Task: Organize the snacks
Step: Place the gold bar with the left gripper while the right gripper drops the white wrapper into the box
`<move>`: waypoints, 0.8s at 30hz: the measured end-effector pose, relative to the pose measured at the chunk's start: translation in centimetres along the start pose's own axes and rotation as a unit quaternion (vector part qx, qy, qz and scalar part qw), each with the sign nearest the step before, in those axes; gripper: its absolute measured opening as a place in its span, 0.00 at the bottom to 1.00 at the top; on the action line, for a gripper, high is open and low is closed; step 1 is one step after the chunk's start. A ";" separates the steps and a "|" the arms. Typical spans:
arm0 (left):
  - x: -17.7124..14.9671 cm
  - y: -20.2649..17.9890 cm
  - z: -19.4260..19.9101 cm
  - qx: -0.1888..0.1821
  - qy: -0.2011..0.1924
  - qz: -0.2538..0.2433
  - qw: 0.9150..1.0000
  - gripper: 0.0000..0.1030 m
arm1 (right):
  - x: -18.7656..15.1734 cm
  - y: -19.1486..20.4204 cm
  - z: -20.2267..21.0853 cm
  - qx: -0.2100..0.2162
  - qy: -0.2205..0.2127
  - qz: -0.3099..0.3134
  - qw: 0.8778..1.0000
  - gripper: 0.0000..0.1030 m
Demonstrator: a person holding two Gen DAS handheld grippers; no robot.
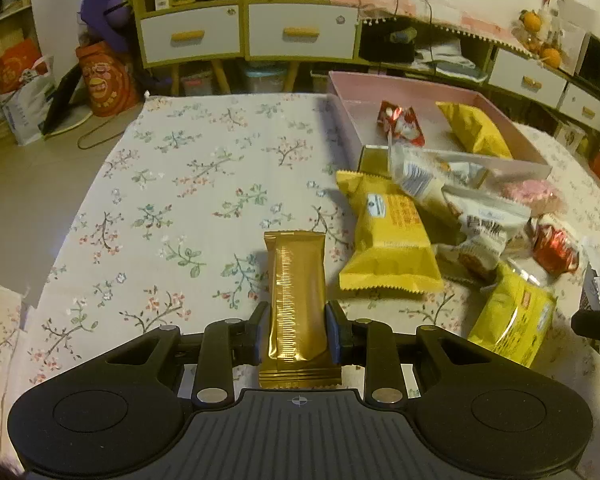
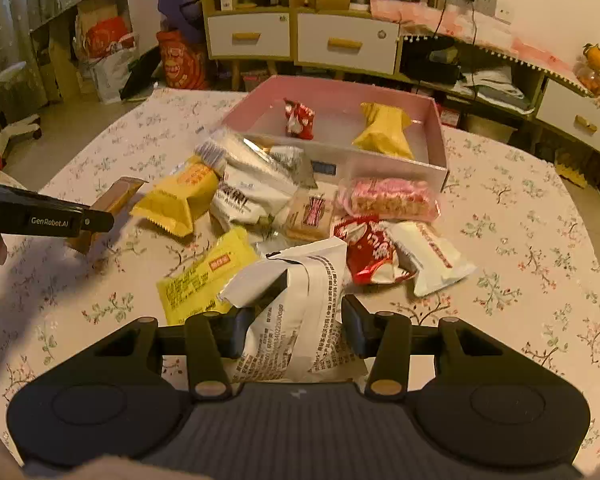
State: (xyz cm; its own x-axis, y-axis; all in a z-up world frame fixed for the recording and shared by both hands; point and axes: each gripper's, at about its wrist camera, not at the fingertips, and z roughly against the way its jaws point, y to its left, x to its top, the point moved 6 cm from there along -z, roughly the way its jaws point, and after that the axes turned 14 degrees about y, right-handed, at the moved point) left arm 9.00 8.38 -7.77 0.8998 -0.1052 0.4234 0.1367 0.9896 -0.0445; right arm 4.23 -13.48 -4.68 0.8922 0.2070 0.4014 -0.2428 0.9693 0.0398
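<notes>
A table under a floral cloth [image 1: 204, 184] fills both views, and at its far side stands the pink box [image 2: 436, 148], open-topped and shallow, which looks to be where the snacks are meant to go. It already holds two items, well apart from each other: a small red packet [image 2: 299, 119] toward its left and a yellow pouch [image 2: 385, 130] toward its right; most of the floor of the box is bare. Just in front of its near wall lies the loose pile of snacks [image 2: 300, 208], a jumble of yellow, white, red and pink wrappers, some overlapping, one white packet leaning against the box wall. The step in hand appears to be the pick-up, with both claws loaded at once. The left gripper [image 1: 296, 332] pinches a long gold bar [image 1: 298, 300] across its lower half, both pads pressed to its sides, the bar pointing away over the cloth to the left of the pile. The right gripper [image 2: 296, 332] pinches a white packet [image 2: 296, 308] with printed text on its back, the wrapper crumpling between the jaws; in the right wrist view it hangs over the near edge of the pile. The next move likely calls for carrying each item over the near wall and releasing it onto a bare stretch of the floor, perhaps beside its like.
</notes>
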 end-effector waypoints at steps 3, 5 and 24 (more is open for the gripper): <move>0.5 0.0 0.6 -0.004 -0.008 0.005 1.000 0.26 | 0.6 -0.3 0.6 0.003 -0.009 -0.004 1.000 0.42; 0.9 -0.1 1.1 -0.008 -0.013 0.007 1.000 0.26 | 1.0 -0.5 1.0 0.003 -0.016 -0.007 1.000 0.42; 5.9 -3.5 3.2 -0.078 -0.061 0.030 0.995 0.26 | 6.5 -3.1 2.6 0.006 -0.075 -0.062 0.995 0.42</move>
State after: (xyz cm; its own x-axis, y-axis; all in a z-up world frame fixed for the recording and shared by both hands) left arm 12.54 4.63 -2.25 0.8528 -0.0242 0.5217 0.1554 0.9654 -0.2093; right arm 9.83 -15.44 0.16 0.8494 0.0624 0.5240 -0.1396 0.9842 0.1091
